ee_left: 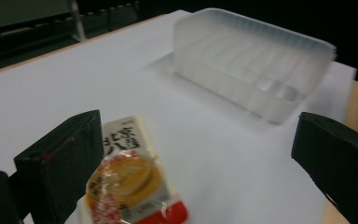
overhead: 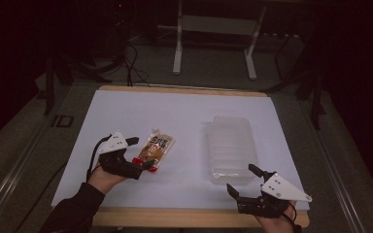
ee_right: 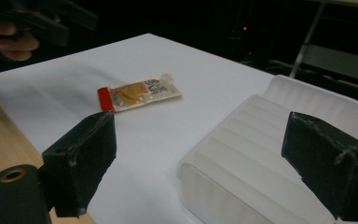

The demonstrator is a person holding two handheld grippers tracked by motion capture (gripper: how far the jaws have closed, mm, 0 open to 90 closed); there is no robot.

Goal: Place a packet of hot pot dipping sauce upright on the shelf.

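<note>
The white table (overhead: 126, 111) has bare surface beyond the packet and between packet and tray; a wooden edge runs along the near side. The sauce packet (overhead: 156, 148) lies flat, left of centre: glossy film, rectangular, red strip at its near end. The clear plastic tray (overhead: 231, 148), ribbed and translucent, sits well apart to its right. The left gripper (overhead: 144, 154) stands wide open, jaws flanking the packet's near end, contact unclear. The right gripper (overhead: 245, 180) is wide open, empty, just short of the tray's near edge.
</note>
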